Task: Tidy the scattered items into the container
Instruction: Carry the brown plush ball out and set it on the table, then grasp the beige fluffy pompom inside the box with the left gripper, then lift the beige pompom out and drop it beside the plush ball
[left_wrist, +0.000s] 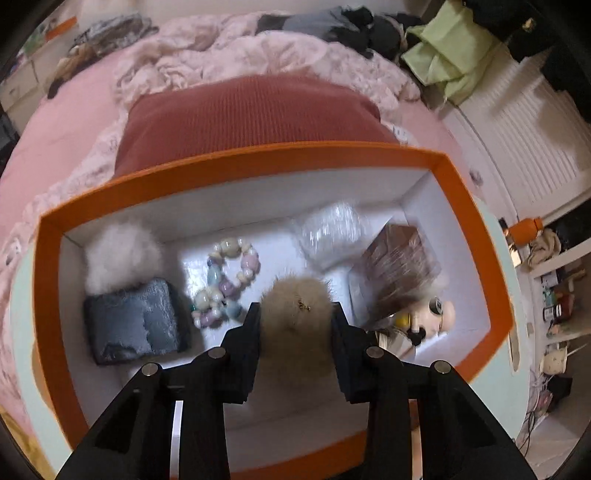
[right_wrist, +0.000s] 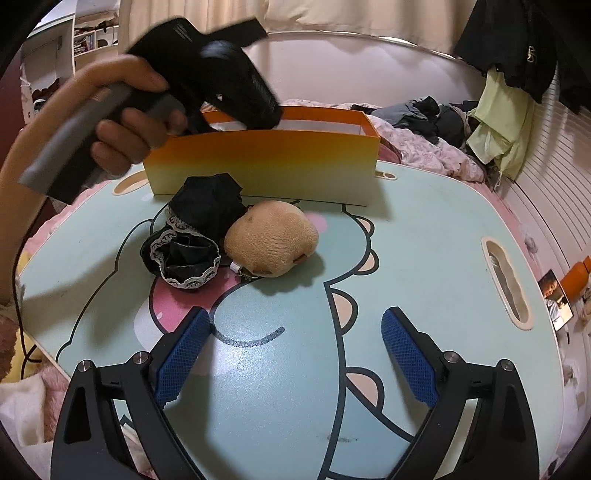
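Over the orange box, my left gripper is shut on a beige fur pompom that fills the gap between its black fingers. Inside the box lie a white pompom, a grey-blue fuzzy pouch, bead bracelets, a clear packet, a brown wrapped item and a small doll. In the right wrist view, my right gripper stands open above the table, nothing between its blue pads. Ahead of it lie a black lace cloth and a tan plush charm, in front of the box.
The mint cartoon-print table has a handle slot at its right. A hand holds the left gripper above the box's left end. A red cushion and rumpled pink bedding lie behind the box. An orange bottle stands right.
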